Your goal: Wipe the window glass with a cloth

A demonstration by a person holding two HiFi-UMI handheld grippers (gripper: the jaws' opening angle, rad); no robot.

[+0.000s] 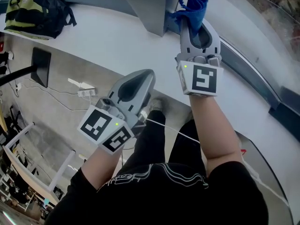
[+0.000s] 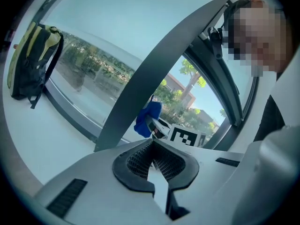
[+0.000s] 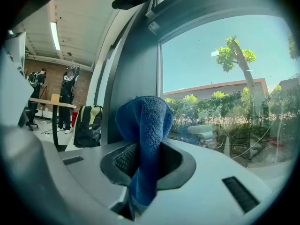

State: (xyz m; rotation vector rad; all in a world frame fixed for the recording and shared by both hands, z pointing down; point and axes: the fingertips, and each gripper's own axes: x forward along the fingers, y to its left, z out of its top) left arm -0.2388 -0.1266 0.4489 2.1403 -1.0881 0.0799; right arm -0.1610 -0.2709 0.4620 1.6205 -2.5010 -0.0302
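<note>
Backpack (image 1: 35,8) in green and black lies at the far left on the white window sill (image 1: 108,39), well apart from both of my tools. Below the sill, a white power strip (image 1: 86,92) sits on the grey floor (image 1: 56,121) with a thin cable running off it. My left hand-held gripper (image 1: 147,75) hangs low in front of me, just short of the sill's edge. In the left gripper view its jaws are pressed together with nothing between them (image 2: 153,150). A slanted grey post (image 1: 145,8) of the window frame rises from the sill between my two arms. Just to its right, my right hand-held gripper (image 1: 194,18) is stretched out over the sill toward the window. Its jaws are clamped on a blue cloth (image 1: 192,4). The right gripper view shows the cloth (image 3: 145,125) pinched in the middle and bunched into a fold that stands up above the jaws (image 3: 143,161). The cloth is close beside the post and near the window glass (image 3: 225,78), which fills the right side, with trees and a building beyond. I cannot tell whether the cloth touches the glass.
</note>
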